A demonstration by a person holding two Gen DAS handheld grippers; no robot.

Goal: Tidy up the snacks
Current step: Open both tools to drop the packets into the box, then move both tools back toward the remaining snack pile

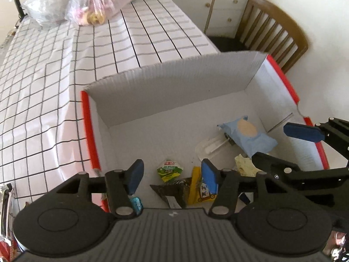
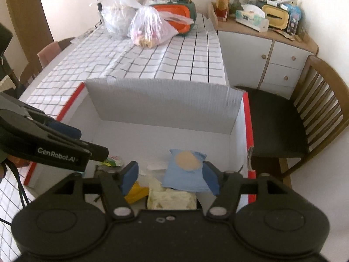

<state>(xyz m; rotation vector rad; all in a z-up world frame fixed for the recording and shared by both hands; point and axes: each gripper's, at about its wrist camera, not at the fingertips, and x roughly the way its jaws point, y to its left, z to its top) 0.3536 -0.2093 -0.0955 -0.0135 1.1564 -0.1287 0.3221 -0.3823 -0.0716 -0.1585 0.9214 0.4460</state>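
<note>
Snacks sit loose in the near end of a white cardboard box (image 1: 174, 91) with red edges, on the checked worktop (image 1: 54, 76).

Left hand-held gripper (image 1: 172, 175): jaws wide apart, holding nothing, poised over the box. Between and just beyond its pads lie a green-white packet (image 1: 169, 170), a dark triangular packet (image 1: 172, 191) and a yellow packet (image 1: 196, 187), the latter two overlapping. A small blue wrapper (image 1: 136, 204) shows under the left finger.

Right hand-held gripper (image 2: 169, 175): jaws also wide, empty, above the light blue packet (image 2: 185, 172), which lies between its pads and partly over a pale cream packet (image 2: 170, 198). A clear pack with a white utensil (image 1: 209, 147) lies beside the blue one, toward the box's centre.

Handling, judged: all look like light, soft film pouches, crinkly and slippery, contents maybe crushable. The blue packet looks flat and pillow-like; best taken across its short width or by a sealed end seam, with a gentle pinch. The overlapping pile may drag neighbours along.

Further out: two plastic bags (image 2: 150, 30) and an orange-green container (image 2: 176, 19) at the worktop's far end, a wooden chair (image 2: 305, 113) to the right, a white cabinet (image 2: 272, 61) behind.
</note>
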